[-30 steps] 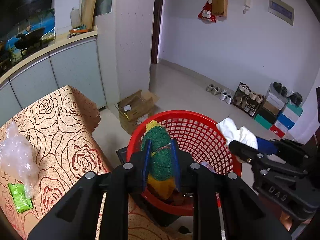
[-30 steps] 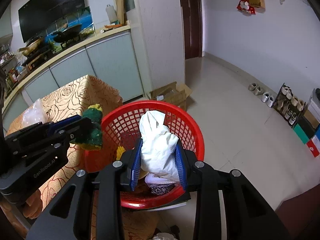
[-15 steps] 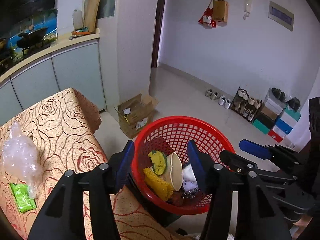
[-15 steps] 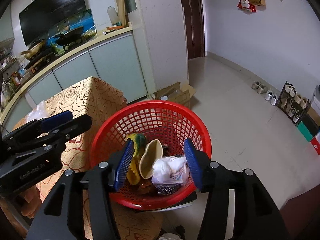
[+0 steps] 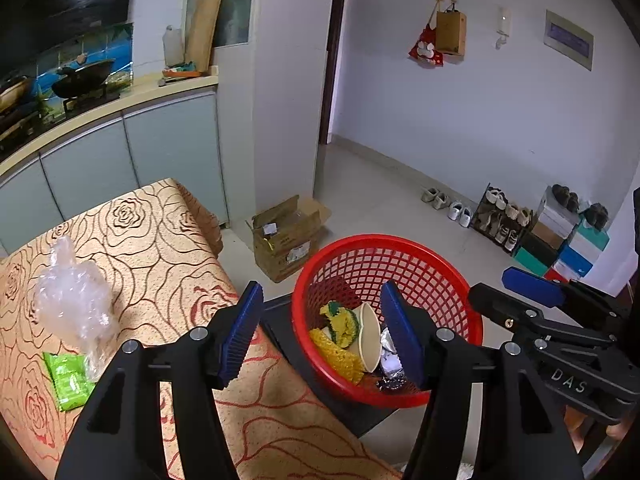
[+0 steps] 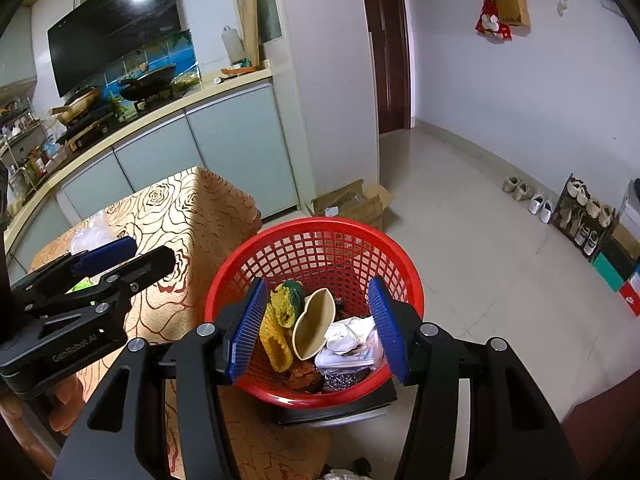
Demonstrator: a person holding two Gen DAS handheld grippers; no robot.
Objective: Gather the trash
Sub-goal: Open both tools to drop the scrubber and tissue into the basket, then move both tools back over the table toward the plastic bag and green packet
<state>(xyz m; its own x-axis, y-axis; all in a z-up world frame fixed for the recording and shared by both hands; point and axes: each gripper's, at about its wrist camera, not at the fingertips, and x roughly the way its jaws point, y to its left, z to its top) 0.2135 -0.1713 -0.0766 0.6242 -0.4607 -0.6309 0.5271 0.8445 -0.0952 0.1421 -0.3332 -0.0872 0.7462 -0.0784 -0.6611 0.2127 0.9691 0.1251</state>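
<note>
A red mesh basket (image 5: 424, 264) (image 6: 320, 236) stands on a dark stool beside the table. In it lie a green and yellow sponge (image 5: 340, 316) (image 6: 286, 300), a beige paper cup (image 5: 370, 336) (image 6: 312, 328), crumpled white paper (image 6: 348, 340) and foil wrappers (image 5: 390, 364). My left gripper (image 5: 322, 336) is open and empty above the basket's near left rim. My right gripper (image 6: 316, 328) is open and empty over the basket. On the table lie a clear plastic bag (image 5: 72, 296) and a green wrapper (image 5: 68, 380).
The table has a gold rose-patterned cloth (image 5: 152, 240). An open cardboard box (image 5: 286, 236) sits on the floor past the basket. Kitchen cabinets (image 5: 120, 160) run along the back left. Shoes and shoe boxes (image 5: 540, 224) line the right wall.
Both grippers opened and dropped their loads into the basket: the left let go of the green and yellow sponge, the right the white paper. Both have since drawn back slightly.
</note>
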